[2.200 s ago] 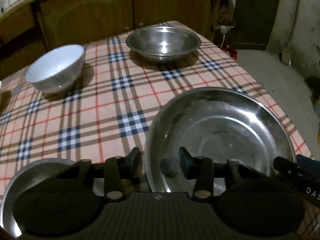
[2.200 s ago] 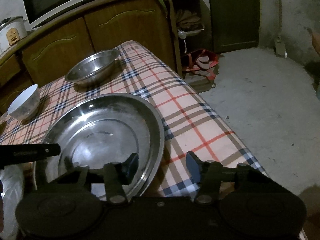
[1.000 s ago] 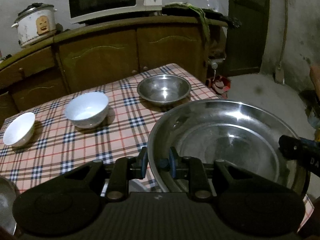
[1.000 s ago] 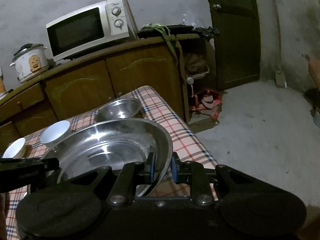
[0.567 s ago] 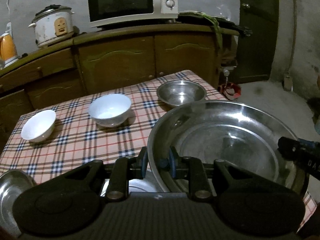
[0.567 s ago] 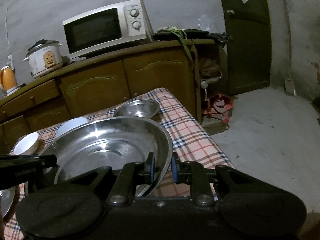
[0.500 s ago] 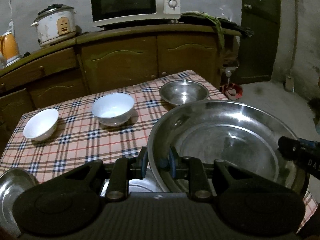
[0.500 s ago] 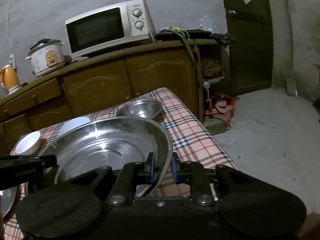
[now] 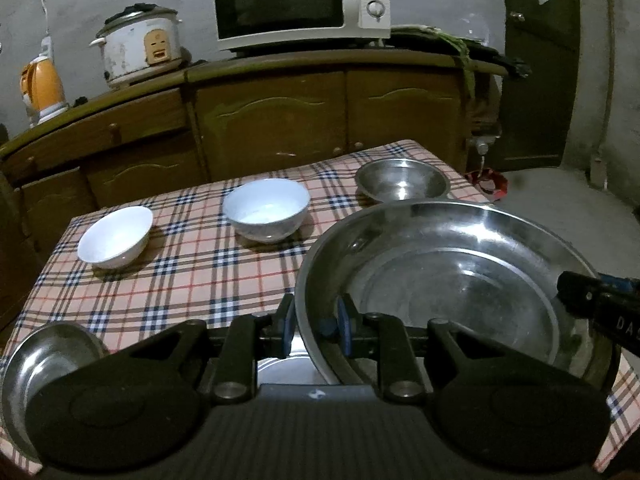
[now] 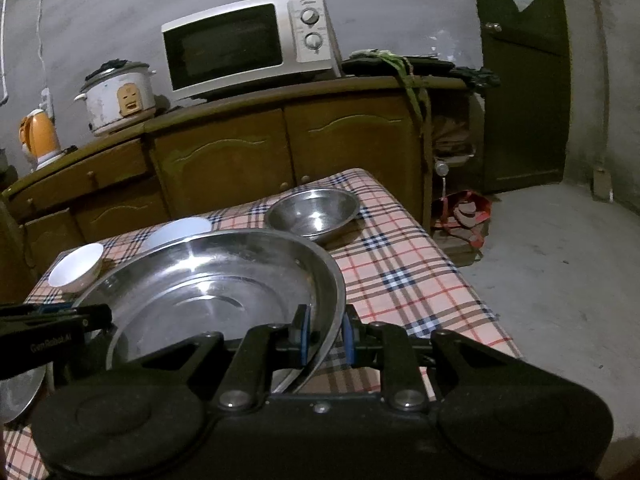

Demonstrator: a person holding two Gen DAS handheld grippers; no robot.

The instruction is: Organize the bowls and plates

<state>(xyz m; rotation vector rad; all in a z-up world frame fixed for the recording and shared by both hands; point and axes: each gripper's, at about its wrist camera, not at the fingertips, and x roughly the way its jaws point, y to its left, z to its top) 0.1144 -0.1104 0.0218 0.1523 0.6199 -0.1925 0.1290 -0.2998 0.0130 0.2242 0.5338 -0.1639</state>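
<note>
A large steel plate point(image 9: 452, 276) hangs above the checked table point(image 9: 192, 272), held from both sides. My left gripper point(image 9: 314, 330) is shut on its left rim. My right gripper point(image 10: 324, 336) is shut on the right rim of the large steel plate point(image 10: 216, 280). On the table stand a bigger white bowl point(image 9: 266, 209), a smaller white bowl point(image 9: 115, 237) and a steel bowl point(image 9: 401, 180). A small steel plate point(image 9: 36, 360) lies at the near left edge. Another steel dish point(image 9: 282, 366) shows below my left fingers, mostly hidden.
A wooden cabinet point(image 9: 272, 112) runs behind the table, carrying a microwave point(image 9: 300, 0), a rice cooker point(image 9: 138, 46) and an orange kettle point(image 9: 42, 88). To the right are bare concrete floor point(image 10: 560, 264), a red bag point(image 10: 466, 210) and a dark door point(image 10: 524, 76).
Both grippers closed on the big plate's rims and lifted it off the table. Since then they have carried it back and up, so more of the table and cabinet shows.
</note>
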